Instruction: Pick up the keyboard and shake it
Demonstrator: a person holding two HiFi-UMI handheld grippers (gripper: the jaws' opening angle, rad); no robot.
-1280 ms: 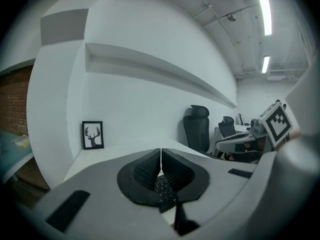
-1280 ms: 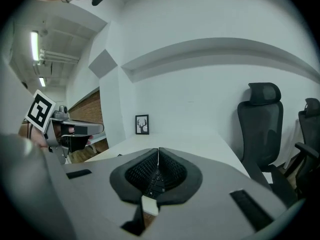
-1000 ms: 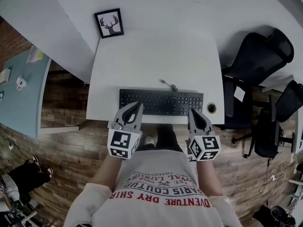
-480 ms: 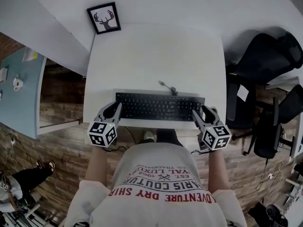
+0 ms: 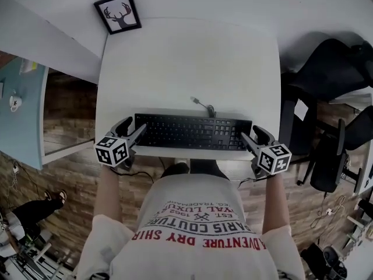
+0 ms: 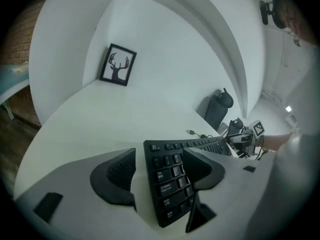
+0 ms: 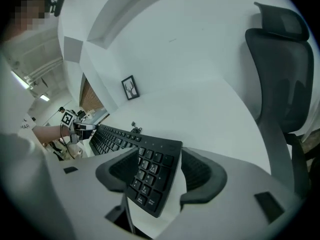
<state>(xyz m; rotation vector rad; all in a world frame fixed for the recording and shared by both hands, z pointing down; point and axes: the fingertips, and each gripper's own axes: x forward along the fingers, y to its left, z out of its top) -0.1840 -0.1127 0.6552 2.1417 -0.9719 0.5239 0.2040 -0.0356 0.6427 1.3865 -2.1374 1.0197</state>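
The left gripper (image 5: pixel 133 132) is held with its jaws wide apart, and the left end of the black keyboard (image 5: pixel 192 132) is taken in between them. In the left gripper view one jaw is seen over the end keys, while the other is kept clear of the keyboard's edge, with a strip of white desk (image 5: pixel 186 63) showing in the gap. The right gripper (image 5: pixel 252 136) is held in the same way at the opposite end. Its jaws are spread on either side of the number-pad end, with one seen across the keys and the other parted from the edge by bare desk. Nothing is clamped by either gripper. The keyboard is spanned from one gripper to the other and lies on the desk near its front edge. Just beyond the keyboard, about midway between the grippers, a short cable (image 5: pixel 204 105) with a plug at its end is laid on the desk. Farther off, past the left gripper, a framed deer picture (image 5: pixel 119 12) is propped at the desk's back corner against the white wall. Well out beyond the right gripper, a black office chair (image 5: pixel 326 69) is stood beside the desk.
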